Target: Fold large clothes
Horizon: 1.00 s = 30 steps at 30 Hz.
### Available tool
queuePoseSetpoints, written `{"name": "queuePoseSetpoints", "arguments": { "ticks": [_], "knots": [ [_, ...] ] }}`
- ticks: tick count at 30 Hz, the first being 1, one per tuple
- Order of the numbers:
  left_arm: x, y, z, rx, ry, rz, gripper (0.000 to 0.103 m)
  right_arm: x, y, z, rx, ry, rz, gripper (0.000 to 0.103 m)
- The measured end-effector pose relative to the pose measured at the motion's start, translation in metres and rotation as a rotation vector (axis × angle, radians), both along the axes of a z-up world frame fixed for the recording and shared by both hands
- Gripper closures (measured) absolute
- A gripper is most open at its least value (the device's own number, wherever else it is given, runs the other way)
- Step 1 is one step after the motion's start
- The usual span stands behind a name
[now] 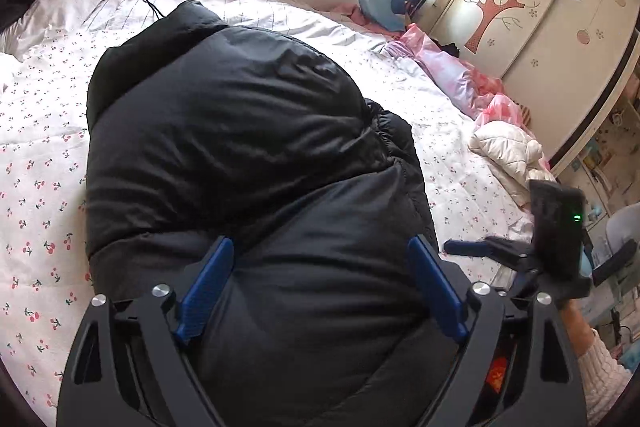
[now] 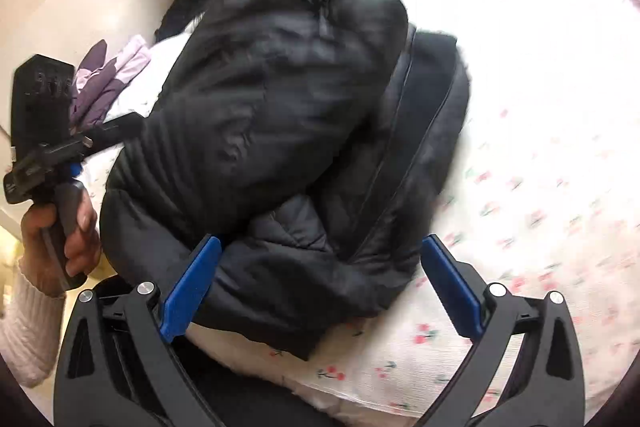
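A black puffer jacket [image 1: 248,155] lies bundled in the middle of a bed [image 1: 44,155] spread with a cherry-print quilt. The left claw [image 1: 320,287] hangs above the jacket's near end, blue fingers [image 1: 206,291] spread wide and holding nothing. The right claw [image 2: 320,291] is likewise released over the jacket's near hem. The padding looks light, soft and springy, with a slick shell likely to slide; seams, hem or the zipper band seem the surest holds. Bare quilt on either side of the jacket leaves folding room; crumpled pink bedding [image 1: 472,79] crowds its far side.
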<state>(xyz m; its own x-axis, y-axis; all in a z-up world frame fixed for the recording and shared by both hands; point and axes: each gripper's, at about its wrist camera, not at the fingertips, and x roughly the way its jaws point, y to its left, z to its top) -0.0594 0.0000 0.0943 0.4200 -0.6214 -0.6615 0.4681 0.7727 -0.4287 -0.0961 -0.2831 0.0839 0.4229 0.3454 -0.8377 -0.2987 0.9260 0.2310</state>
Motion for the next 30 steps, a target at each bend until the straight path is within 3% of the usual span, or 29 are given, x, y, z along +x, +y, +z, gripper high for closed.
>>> {"name": "queuePoseSetpoints", "arguments": {
  "ticks": [2,3,5,6,8,10,11,13,15,16,18,20,24,26,27,30],
  "knots": [
    [0.000,0.000,-0.001,-0.015,0.006,0.003,0.016,-0.004,0.015,-0.011,-0.185,0.039,0.039,0.007],
    [-0.003,0.000,0.001,-0.018,0.007,0.011,0.016,-0.006,0.015,-0.010,-0.194,0.028,0.034,0.007],
    [-0.010,0.003,0.008,-0.043,-0.011,0.015,0.016,-0.007,0.013,0.011,-0.151,-0.058,-0.020,0.007],
    [-0.013,0.005,0.011,-0.061,-0.023,0.007,0.016,-0.004,0.011,0.032,-0.094,-0.143,-0.040,0.007],
    [-0.015,0.002,0.009,-0.042,-0.036,0.010,0.016,0.009,0.014,0.060,-0.042,-0.244,-0.048,0.007],
    [-0.016,0.000,0.006,-0.031,-0.051,0.013,0.016,0.048,0.045,0.080,0.018,-0.302,-0.004,0.007],
    [-0.018,-0.001,0.004,-0.028,-0.060,0.016,0.016,0.070,0.056,0.081,0.077,-0.291,0.038,0.007],
    [-0.021,-0.003,0.000,-0.023,-0.077,0.019,0.016,0.113,0.064,0.062,0.093,-0.228,0.021,0.007],
    [-0.022,-0.001,-0.005,-0.040,-0.086,0.012,0.016,0.159,0.062,0.013,0.011,-0.092,-0.064,0.006],
    [-0.023,0.000,-0.008,-0.054,-0.093,-0.002,0.016,0.176,0.058,-0.020,0.018,0.009,-0.072,0.006],
    [-0.022,-0.001,-0.011,-0.044,-0.086,-0.017,0.016,0.182,0.046,-0.033,0.102,0.105,-0.100,0.006],
    [-0.022,0.003,-0.009,-0.053,-0.069,-0.009,0.016,0.177,0.046,-0.023,0.060,0.088,-0.098,0.006],
    [-0.037,0.017,0.003,-0.086,-0.112,0.029,0.016,0.119,0.048,0.035,0.070,-0.133,-0.040,0.007],
    [-0.044,0.020,-0.003,-0.081,-0.129,0.057,0.016,0.093,0.055,0.026,-0.004,-0.138,-0.012,0.006],
    [-0.046,0.018,-0.007,-0.077,-0.142,0.068,0.016,0.092,0.066,0.001,-0.107,-0.077,0.018,0.006],
    [-0.047,0.008,-0.009,-0.038,-0.139,0.075,0.016,0.092,0.057,-0.032,-0.064,-0.004,0.005,0.006]
  ]
}}
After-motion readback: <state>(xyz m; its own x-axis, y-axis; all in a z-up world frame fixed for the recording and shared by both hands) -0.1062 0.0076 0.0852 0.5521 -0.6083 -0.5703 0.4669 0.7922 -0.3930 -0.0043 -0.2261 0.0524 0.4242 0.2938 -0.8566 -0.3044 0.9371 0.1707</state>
